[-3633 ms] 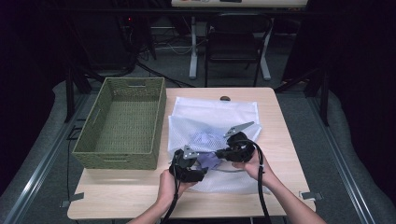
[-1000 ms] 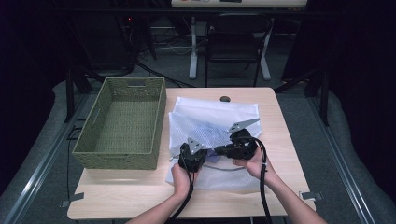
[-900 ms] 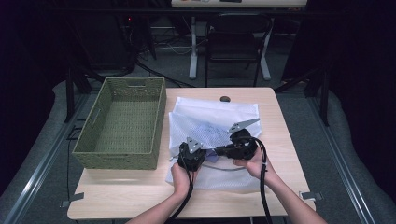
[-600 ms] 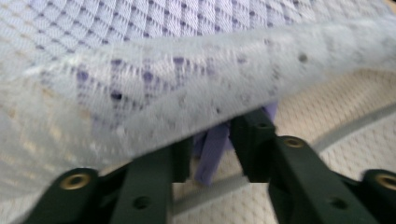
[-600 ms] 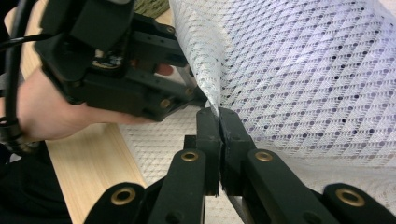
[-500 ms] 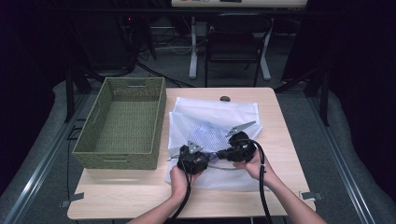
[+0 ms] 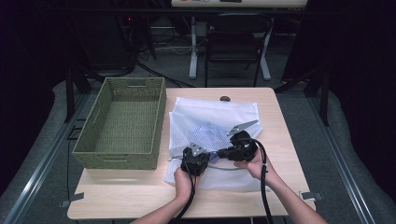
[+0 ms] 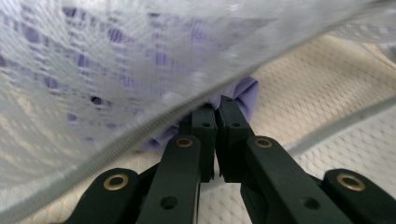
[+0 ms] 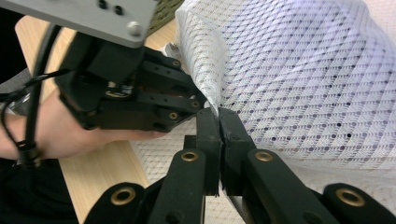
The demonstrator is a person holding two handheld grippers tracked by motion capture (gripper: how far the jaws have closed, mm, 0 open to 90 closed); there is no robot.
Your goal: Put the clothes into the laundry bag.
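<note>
Both grippers are closed on cloth. From the left gripper (image 8: pixel 215 109) view, its jaws are pressed together on a fold of the purple garment (image 8: pixel 243 93), just under the lifted zipper edge of the white mesh laundry bag (image 8: pixel 327 107); they have just opened and closed again on this fold. From the right gripper (image 9: pixel 218 116) view, the jaws pinch the upper mesh edge of the bag (image 9: pixel 299 70) and hold it raised, so the mouth stays open.

In the high view the left gripper (image 7: pixel 195 161) sits at the near left corner of the bag (image 7: pixel 219 109), and the right gripper (image 7: pixel 240 148) is just beside it, a little farther over the bag. The garment lies ahead of the left jaws, mostly inside the bag, and the bag's long axis runs away from the person. I judge the left hand is the nearer one for moving the garment through the mouth.

Left of the bag stands 1 green woven basket (image 7: pixel 88 144); it looks empty. The bag holds the purple garment.
</note>
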